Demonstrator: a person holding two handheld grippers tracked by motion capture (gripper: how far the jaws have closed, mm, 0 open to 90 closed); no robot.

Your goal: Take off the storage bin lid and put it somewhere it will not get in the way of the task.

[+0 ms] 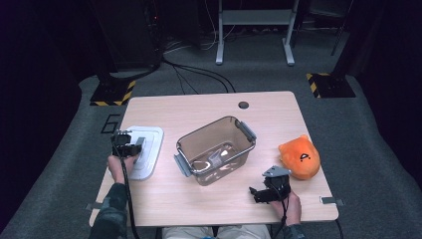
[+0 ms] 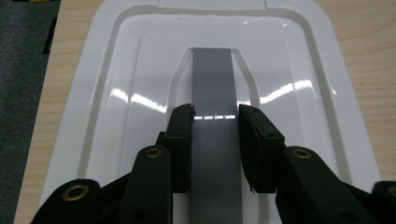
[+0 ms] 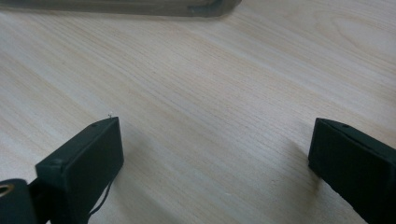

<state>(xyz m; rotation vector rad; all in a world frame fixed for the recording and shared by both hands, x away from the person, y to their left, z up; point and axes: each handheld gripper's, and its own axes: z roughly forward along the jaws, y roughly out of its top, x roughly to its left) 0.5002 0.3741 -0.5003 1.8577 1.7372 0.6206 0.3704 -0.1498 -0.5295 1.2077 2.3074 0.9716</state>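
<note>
Wooden bench [image 1: 209, 199]: left gripper [image 2: 215, 116] pinching grey handle [image 2: 212, 74] of white lid [image 2: 116, 93]; right gripper [image 3: 210, 154] spread, beside lid's clear bin [image 1: 215, 149].

Orange plush toy [image 1: 299, 157] is sitting at the table's [image 1: 199, 199] right edge — well apart from the clear plastic bin [image 1: 215, 149] resting mid-table. Round grommet hole [image 1: 243, 105] is showing near the far edge. Black cables [image 1: 199, 74] are trailing over grey carpet [image 1: 368, 139] — white desk frame [image 1: 254, 30] standing behind.
</note>
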